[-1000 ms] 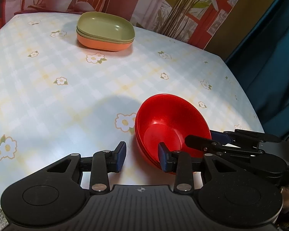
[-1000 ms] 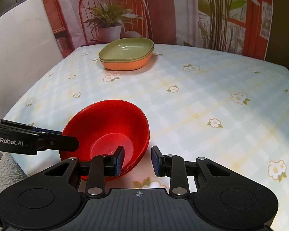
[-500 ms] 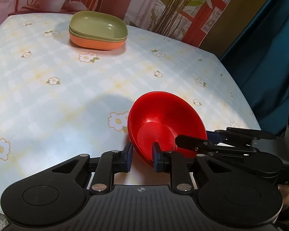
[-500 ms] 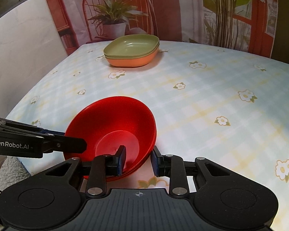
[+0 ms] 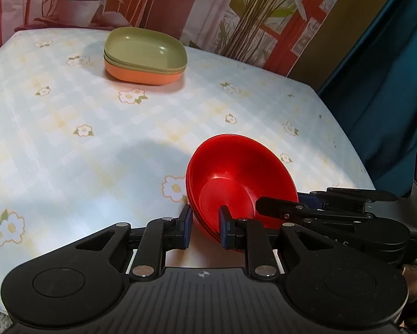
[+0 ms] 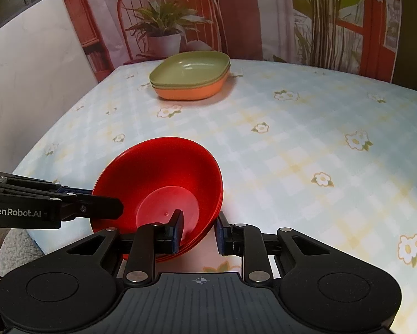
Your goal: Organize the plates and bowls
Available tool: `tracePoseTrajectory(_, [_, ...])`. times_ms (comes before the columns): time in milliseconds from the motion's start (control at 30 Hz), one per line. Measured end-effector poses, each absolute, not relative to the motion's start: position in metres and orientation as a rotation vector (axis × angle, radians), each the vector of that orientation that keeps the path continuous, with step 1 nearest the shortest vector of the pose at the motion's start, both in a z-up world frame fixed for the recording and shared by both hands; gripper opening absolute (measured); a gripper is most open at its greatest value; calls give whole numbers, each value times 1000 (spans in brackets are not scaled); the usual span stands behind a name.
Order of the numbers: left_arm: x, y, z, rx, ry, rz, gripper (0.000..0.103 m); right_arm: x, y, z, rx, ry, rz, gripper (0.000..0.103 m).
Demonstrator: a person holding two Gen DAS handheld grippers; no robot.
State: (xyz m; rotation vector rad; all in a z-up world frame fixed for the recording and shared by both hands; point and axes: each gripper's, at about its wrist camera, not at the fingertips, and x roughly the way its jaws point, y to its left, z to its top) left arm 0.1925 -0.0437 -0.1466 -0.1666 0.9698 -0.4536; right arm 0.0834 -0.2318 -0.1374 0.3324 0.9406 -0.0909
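Both grippers sit at the near edge of the bench [image 6: 305, 144], each straddling the rim of the red bowl stack [image 6: 163, 178].

Left gripper [image 5: 204, 226]: fingers clenched on the near rim of the red bowl stack [image 5: 236, 183], one finger inside, one outside. At least three nested rims show at the edge. Stack is tilted, near side raised toward the camera.

Right gripper [image 6: 198, 228]: one finger inside the stack, the other outside with a small gap to the wall. Whether it bears on the rim I cannot tell; it reads as closing, not yet firm.

Beyond the red stack, well apart toward the far edge of the bench, the plate stack [image 6: 190, 76] stands: green plates nested on an orange one, level. Behind that, a potted plant [image 6: 163, 32] and a chair back.

Risks, as judged:
- Thin rim pinch on smooth nested plastic; the lower bowls could slip off if only the top rims are held.
- The two grippers pulling unequally would twist the stack and let it fall off the near bench edge.
- The tilt worsens both.
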Motion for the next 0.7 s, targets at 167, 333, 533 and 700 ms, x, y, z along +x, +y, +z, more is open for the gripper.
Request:
tracePoseTrajectory(167, [197,-39,-136,-162,946,-433,21,94,-232,-130,335,937,-75,22])
tracePoseTrajectory(333, [208,-36,-123,-169,918,-417,21,111,-233,-116,322,918,-61,21])
tracePoseTrajectory(533, [222,-34,-106,-162,889,-410,21,132,-241,-102,325,900,-53,21])
tracePoseTrajectory(700, [236,-31,-95,-163,864,-404,21,154,-246,-89,308,890,-46,20])
